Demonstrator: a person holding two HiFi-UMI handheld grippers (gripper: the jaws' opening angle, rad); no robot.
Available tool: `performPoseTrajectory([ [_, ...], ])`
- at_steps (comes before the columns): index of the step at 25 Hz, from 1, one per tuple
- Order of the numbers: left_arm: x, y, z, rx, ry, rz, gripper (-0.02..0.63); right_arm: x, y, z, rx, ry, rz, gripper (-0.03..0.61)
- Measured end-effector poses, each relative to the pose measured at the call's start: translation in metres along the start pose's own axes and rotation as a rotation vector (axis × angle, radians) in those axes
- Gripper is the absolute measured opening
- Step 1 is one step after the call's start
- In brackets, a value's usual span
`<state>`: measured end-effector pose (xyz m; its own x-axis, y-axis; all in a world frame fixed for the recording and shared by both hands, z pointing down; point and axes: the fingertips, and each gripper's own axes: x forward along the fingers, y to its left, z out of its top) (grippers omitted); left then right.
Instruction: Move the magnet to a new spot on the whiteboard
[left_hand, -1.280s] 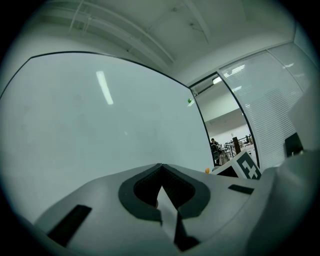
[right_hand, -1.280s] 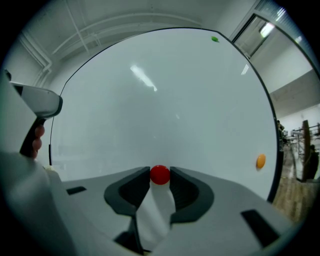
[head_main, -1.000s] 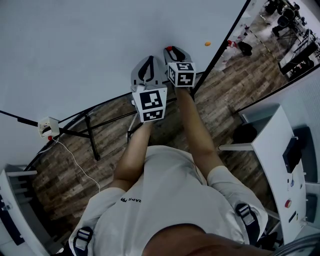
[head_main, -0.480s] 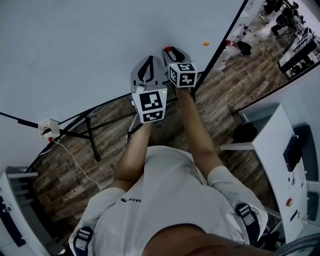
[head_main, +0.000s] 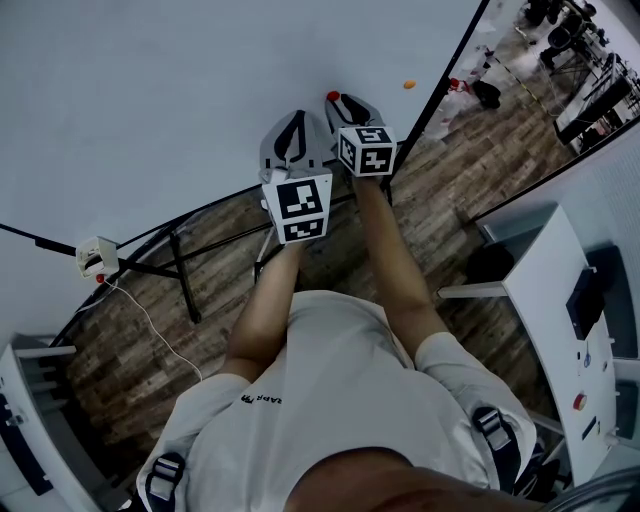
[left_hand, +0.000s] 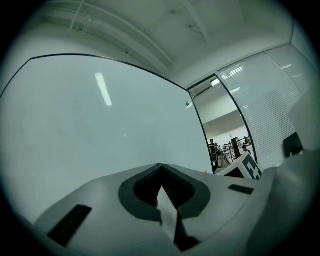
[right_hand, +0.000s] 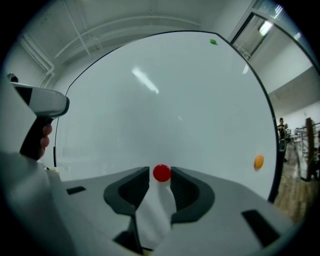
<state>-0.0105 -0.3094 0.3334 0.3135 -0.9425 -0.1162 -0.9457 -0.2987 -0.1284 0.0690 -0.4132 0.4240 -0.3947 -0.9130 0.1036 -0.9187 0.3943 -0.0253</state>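
A round red magnet (right_hand: 161, 173) sticks to the whiteboard (right_hand: 165, 100), right at the tips of my right gripper (right_hand: 160, 177). The jaws stand on either side of it, open, with a thin gap to the left pad. From the head view the same magnet (head_main: 333, 97) peeks out above my right gripper (head_main: 347, 108), low on the whiteboard (head_main: 180, 90). My left gripper (head_main: 291, 135) hovers just to the left, off the board, its jaws shut on nothing. In its own view my left gripper (left_hand: 161, 170) faces bare board.
An orange magnet (right_hand: 258, 161) sits near the board's right edge, and a green magnet (right_hand: 213, 42) sits at its top right. The board's stand legs (head_main: 180, 265) and a power strip (head_main: 97, 255) are on the wooden floor. A white desk (head_main: 545, 300) stands to the right.
Both grippers have crept slightly toward the board. The red magnet shows a little more above the right gripper's tips.
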Motion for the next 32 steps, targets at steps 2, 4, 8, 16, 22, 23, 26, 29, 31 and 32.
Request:
performPoseTrajectory([
  [2, -0.002, -0.002, 0.002, 0.001, -0.004, -0.002, 0.003, -0.004, 0.000, -0.001, 0.002, -0.002, 0.000, 0.140],
  [4, -0.002, -0.003, 0.003, 0.003, -0.004, -0.004, 0.003, -0.007, 0.000, 0.000, 0.004, -0.007, 0.001, 0.140],
  [8, -0.003, -0.006, 0.002, 0.004, -0.001, -0.009, 0.003, -0.014, 0.001, 0.003, 0.006, -0.018, -0.001, 0.129],
  [16, -0.007, -0.011, 0.004, 0.004, 0.001, -0.010, 0.003, -0.025, 0.001, 0.007, 0.024, -0.045, -0.006, 0.104],
  [22, -0.007, -0.010, 0.000, -0.001, 0.008, -0.014, 0.003, -0.034, 0.007, 0.014, 0.013, -0.066, -0.005, 0.057],
  [23, -0.007, -0.010, 0.000, -0.003, 0.009, -0.014, 0.003, -0.036, 0.008, 0.015, 0.011, -0.069, -0.005, 0.054],
  [26, -0.007, -0.012, -0.002, -0.007, 0.011, -0.016, 0.003, -0.041, 0.010, 0.017, 0.006, -0.082, -0.007, 0.040],
  [29, -0.007, -0.013, -0.004, -0.010, 0.013, -0.022, 0.003, -0.044, 0.013, 0.020, 0.003, -0.090, -0.006, 0.035],
  [31, -0.007, -0.014, -0.004, -0.012, 0.012, -0.026, 0.003, -0.047, 0.015, 0.023, -0.001, -0.097, -0.006, 0.032],
  [32, -0.007, -0.015, -0.004, -0.013, 0.012, -0.028, 0.004, -0.049, 0.015, 0.025, -0.003, -0.102, -0.007, 0.029],
])
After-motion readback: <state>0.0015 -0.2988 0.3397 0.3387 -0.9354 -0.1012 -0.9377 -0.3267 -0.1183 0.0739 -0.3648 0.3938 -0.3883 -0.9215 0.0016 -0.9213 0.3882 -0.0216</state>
